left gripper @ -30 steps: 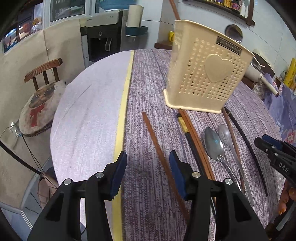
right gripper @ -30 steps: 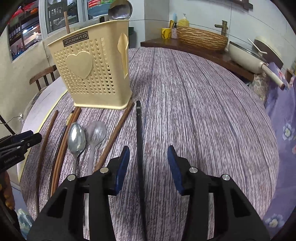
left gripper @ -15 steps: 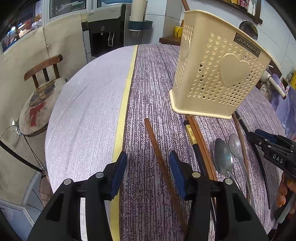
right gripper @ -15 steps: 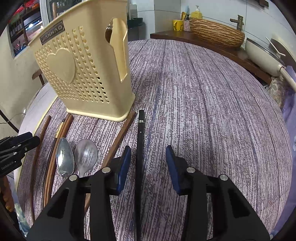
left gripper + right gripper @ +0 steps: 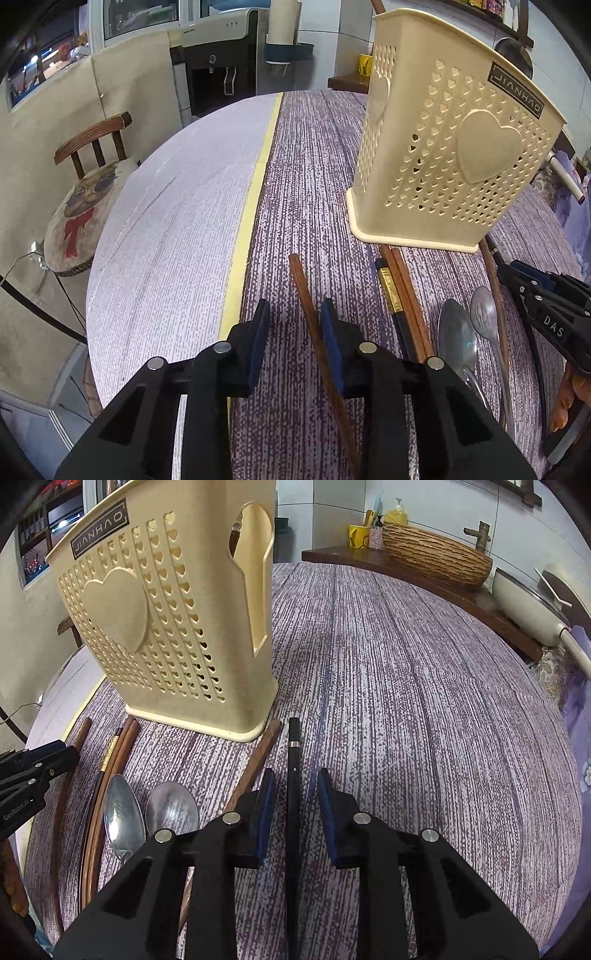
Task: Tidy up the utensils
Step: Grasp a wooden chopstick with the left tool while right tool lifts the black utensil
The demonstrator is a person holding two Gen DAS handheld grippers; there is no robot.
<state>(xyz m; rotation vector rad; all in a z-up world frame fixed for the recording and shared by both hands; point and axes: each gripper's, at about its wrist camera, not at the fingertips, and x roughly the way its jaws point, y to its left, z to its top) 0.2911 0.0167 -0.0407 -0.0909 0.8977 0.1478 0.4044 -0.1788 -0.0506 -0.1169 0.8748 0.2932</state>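
A cream perforated utensil holder (image 5: 443, 158) (image 5: 173, 627) stands on the purple tablecloth. In front of it lie chopsticks and two metal spoons (image 5: 458, 339) (image 5: 122, 819). My left gripper (image 5: 295, 325) is open, low over the table, with a brown chopstick (image 5: 306, 295) lying between its fingers, close to the right one. My right gripper (image 5: 293, 797) is open and straddles a black chopstick (image 5: 294, 753). Another brown chopstick (image 5: 258, 760) lies just left of it. A pair of brown chopsticks and a black, gold-banded one (image 5: 391, 295) lie beside the spoons.
The round table's bare white part (image 5: 166, 240) lies left of a yellow cloth edge. A wooden chair (image 5: 88, 173) stands at the far left. A woven basket (image 5: 436, 554) and a white pan (image 5: 524, 598) sit on a side counter at the right.
Both grippers have moved forward and down towards the holder. The left now straddles the brown chopstick and the right straddles the black one. Both stay open.
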